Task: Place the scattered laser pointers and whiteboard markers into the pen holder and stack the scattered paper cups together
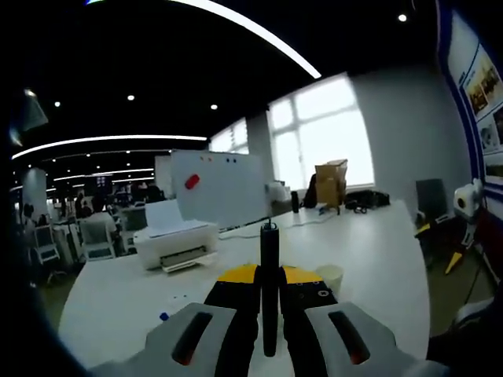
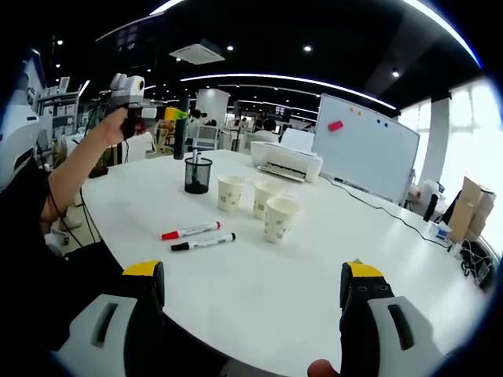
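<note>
Left gripper view: the left tongs (image 1: 269, 330) are closed on a slim black marker-like stick (image 1: 269, 275) standing upright between the jaws, above the white surface (image 1: 377, 243); a white printer (image 1: 174, 243) lies to the left, a whiteboard (image 1: 220, 187) behind it, and a pale paper cup (image 1: 330, 276) just right of the jaw tips. Right gripper view: the right tongs (image 2: 255, 287) are wide open and hold nothing. On the surface, from left: a red-capped whiteboard marker (image 2: 190, 231) and a black-capped whiteboard marker (image 2: 203, 242) lying near each other, a black mesh pen holder (image 2: 198, 174), then three upright paper cups (image 2: 267, 206) standing separately.
</note>
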